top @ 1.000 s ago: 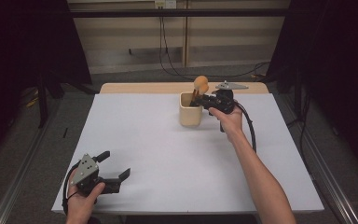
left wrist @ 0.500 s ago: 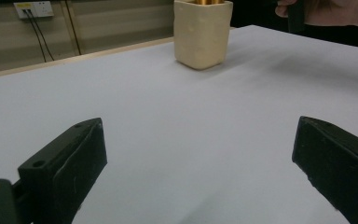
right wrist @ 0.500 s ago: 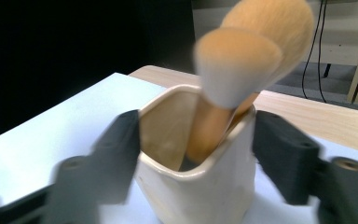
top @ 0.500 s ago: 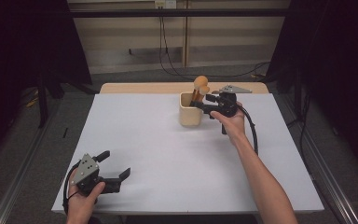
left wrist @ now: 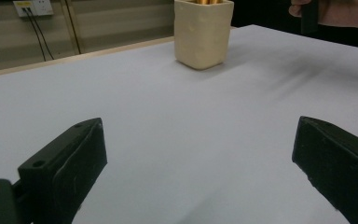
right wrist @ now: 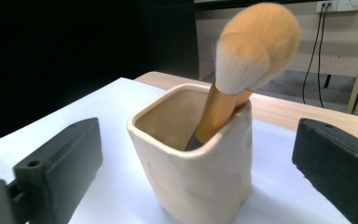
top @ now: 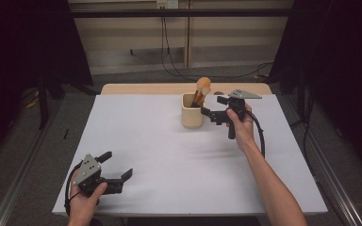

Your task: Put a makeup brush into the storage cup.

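In the high view, the left gripper (top: 118,170) sits in the lower left of the picture. A hand (top: 86,203) holds it just above the white table (top: 169,160). Its two black jaws are wide apart, and nothing is between them. In the left gripper view, the jaws stand at the lower left and lower right corners, with bare white table between them. The left gripper (left wrist: 196,158) points across the table at the cup (left wrist: 203,31), which is far off at the top of that picture, a bit right of the middle.

In the high view, the cup (top: 192,111) is cream colored and stands upright just above the middle of the picture. Two makeup brushes (top: 201,89) stand in it, leaning to the right. Their fluffy orange heads stick out over the rim.

Just to the right of the cup is the right gripper (top: 209,114), held by the other hand (top: 242,127). Its jaws have just been opening, and now they are wide apart. In the right gripper view, the right gripper (right wrist: 193,158) has the cup (right wrist: 198,172) in the gap between its jaws, but the jaws do not touch it. The brushes (right wrist: 249,56) rise from the cup in the upper middle of that picture, and the jaws do not touch them either.
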`<move>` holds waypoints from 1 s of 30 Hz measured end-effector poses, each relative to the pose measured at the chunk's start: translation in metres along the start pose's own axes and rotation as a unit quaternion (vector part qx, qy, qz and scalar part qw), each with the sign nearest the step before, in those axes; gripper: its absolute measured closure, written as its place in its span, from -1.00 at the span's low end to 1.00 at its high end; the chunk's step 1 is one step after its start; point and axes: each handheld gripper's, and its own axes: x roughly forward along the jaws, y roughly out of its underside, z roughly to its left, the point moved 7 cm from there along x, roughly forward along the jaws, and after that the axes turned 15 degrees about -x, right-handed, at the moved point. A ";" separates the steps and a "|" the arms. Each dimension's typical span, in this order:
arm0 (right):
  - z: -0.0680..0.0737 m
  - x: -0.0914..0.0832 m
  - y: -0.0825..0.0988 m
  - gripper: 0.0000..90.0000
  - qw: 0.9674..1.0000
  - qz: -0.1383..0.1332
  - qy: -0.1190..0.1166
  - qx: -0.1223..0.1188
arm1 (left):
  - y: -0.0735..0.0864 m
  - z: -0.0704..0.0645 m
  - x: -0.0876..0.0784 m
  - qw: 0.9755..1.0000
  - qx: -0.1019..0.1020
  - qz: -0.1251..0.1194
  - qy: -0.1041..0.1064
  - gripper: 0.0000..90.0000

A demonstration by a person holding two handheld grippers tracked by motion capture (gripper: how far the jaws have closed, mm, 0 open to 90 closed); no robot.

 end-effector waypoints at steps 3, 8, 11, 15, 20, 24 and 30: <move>-0.002 -0.007 0.001 -0.98 1.000 -0.005 0.011 0.003 | 0.000 0.001 -0.002 1.000 -0.003 -0.003 -0.003 -0.94; 0.000 -0.016 0.005 -0.98 0.999 -0.010 0.029 -0.019 | 0.001 0.002 -0.002 1.000 -0.005 -0.002 -0.006 -0.94; 0.001 -0.020 0.009 -0.98 0.999 -0.012 0.038 -0.023 | 0.001 0.002 -0.003 1.000 -0.005 -0.004 -0.007 -0.94; 0.004 -0.027 0.015 -0.98 0.998 -0.013 0.051 -0.033 | 0.000 0.001 -0.004 1.000 -0.005 -0.006 -0.006 -0.94; 0.009 -0.039 0.018 -0.98 0.998 -0.016 0.055 -0.032 | 0.000 0.001 -0.006 1.000 -0.005 -0.008 -0.003 -0.94; 0.012 -0.048 0.018 -0.99 0.997 -0.016 0.059 -0.039 | -0.001 0.002 -0.008 1.000 -0.010 -0.013 -0.005 -0.94; 0.018 -0.063 0.020 -0.96 0.998 -0.010 0.051 -0.030 | -0.002 0.003 -0.008 1.000 -0.019 -0.016 -0.005 -0.94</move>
